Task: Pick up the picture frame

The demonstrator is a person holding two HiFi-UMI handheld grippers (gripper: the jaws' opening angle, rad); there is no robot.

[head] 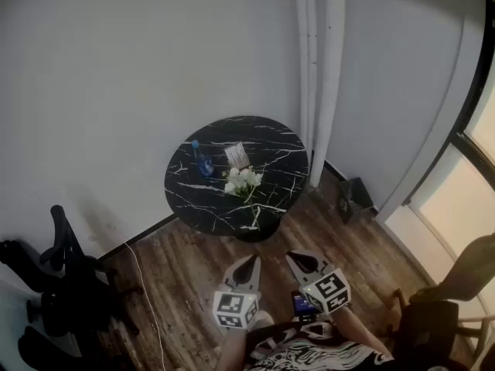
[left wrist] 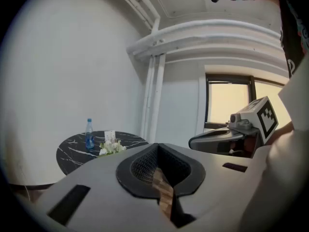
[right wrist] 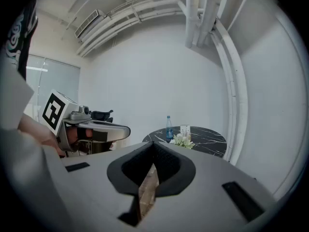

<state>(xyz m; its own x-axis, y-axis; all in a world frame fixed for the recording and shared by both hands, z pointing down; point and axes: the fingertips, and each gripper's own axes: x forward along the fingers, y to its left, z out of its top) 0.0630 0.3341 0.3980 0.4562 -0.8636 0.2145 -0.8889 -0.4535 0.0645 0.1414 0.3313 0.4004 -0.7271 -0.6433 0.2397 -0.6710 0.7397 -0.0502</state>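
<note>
Standing upright on round black table [head: 280,167] beside blue bottle [head: 203,161] and white flowers [head: 244,180], looks small, pale, possibly white-edged: picture frame [head: 237,155]. Both left gripper [head: 252,259] and right gripper [head: 293,257]: jaws closed, empty.

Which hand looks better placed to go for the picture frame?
Right, marginally. The left tongs and right tongs are both shut, far from the table. The bottle stands left of the picture frame and flowers lie before it, while its right side is bare.

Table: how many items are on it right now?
3. A blue water bottle toward the left of the black marble table, the picture frame beside it near the middle, and a white flower bunch on the near side. Nothing looks hidden.
</note>
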